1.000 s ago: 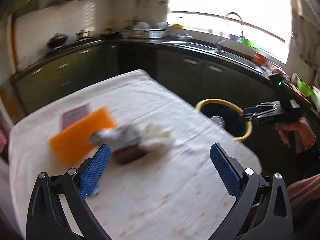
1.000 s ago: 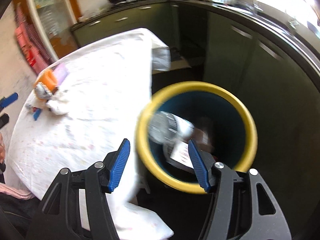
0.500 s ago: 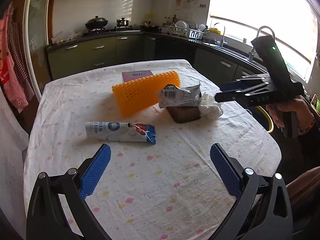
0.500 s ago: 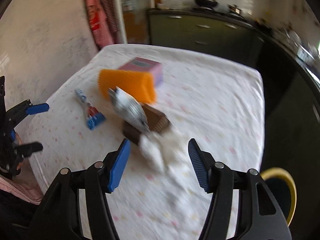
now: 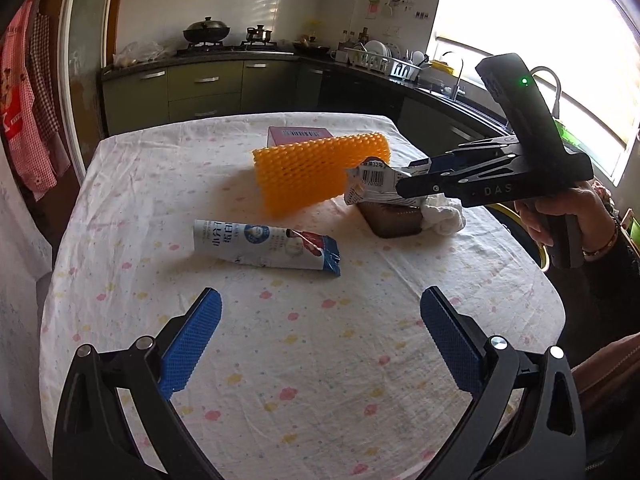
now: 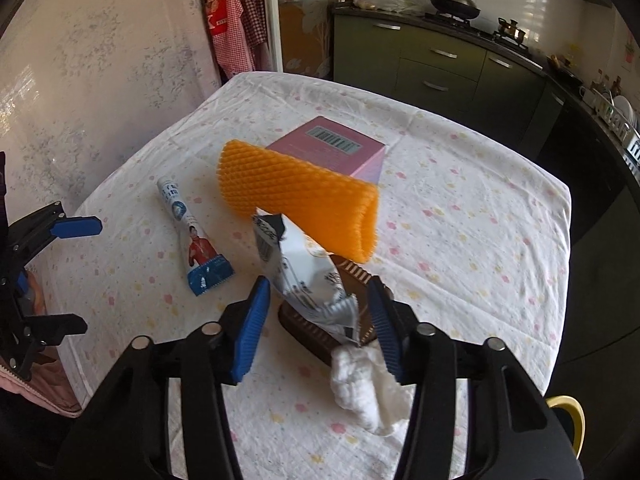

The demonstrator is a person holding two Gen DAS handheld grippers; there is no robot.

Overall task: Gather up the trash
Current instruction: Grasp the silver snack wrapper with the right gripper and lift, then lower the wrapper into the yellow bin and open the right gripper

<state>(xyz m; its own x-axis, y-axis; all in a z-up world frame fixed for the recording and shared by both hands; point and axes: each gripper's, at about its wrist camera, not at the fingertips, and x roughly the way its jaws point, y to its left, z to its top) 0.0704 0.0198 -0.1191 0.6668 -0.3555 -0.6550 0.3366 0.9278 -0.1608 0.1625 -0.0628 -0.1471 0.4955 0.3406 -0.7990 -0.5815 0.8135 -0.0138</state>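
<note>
The near half of the table [image 5: 320, 380] is bare cloth, so the left gripper [image 5: 320, 320], its jaws wide apart, has free passage forward to the flat tube-shaped wrapper [image 5: 264, 245], which lies alone with open cloth on every side. Beyond it the way is crowded: an orange foam net [image 5: 316, 176] leans against a pink box [image 5: 300, 134], and just beside them a white wrapper [image 6: 308, 276] lies on a brown tray [image 6: 320, 328] with a crumpled tissue [image 6: 368, 384] touching it. The right gripper [image 6: 320, 316] fills that corner, its closing jaws on either side of the white wrapper. The far edge behind the box is clear.
</note>
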